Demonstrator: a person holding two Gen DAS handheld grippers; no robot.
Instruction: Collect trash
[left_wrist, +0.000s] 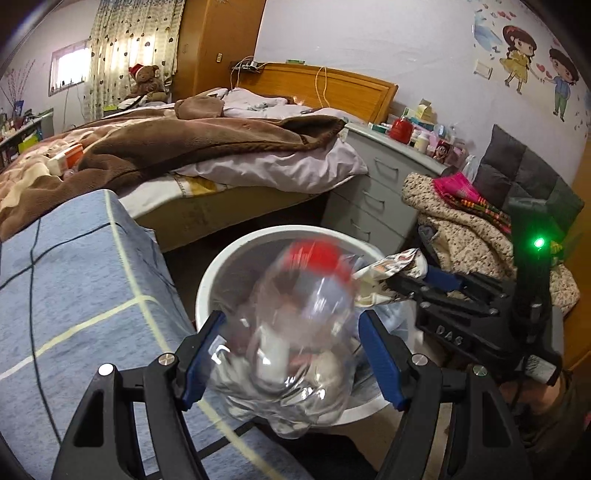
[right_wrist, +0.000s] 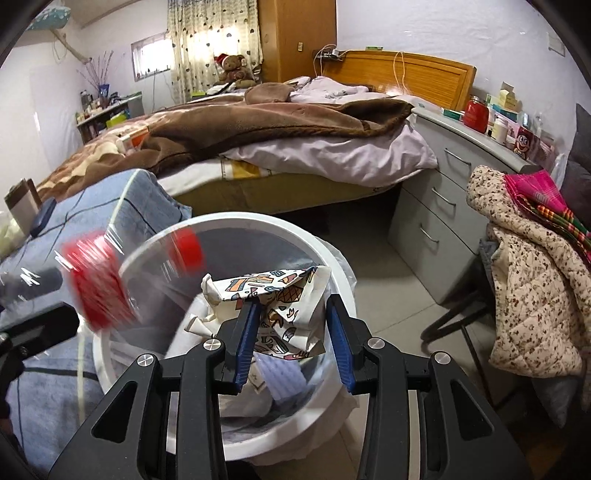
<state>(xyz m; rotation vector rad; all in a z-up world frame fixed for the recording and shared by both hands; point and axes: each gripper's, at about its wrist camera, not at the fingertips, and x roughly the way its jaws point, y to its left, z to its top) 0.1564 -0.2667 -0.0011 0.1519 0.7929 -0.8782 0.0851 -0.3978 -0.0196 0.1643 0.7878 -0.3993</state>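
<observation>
Though blurred, plainly a clear bottle (left_wrist: 295, 332) with a red cap, clamped between the fingers of the left gripper (left_wrist: 291, 315) and hanging over the near rim of the white bin (left_wrist: 229, 254). Beside it, over the same bin, a crumpled printed wrapper (right_wrist: 280, 291) between the fingers of the right gripper (right_wrist: 291, 301); pressed or merely flanked, cannot tell. Below, crumpled paper already inside. Behind, an unmade bed (right_wrist: 295, 122).

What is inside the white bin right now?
The white bin holds crumpled white paper and a pale blue piece. The clear bottle and printed wrapper above it hide the rest of the bottom.
</observation>
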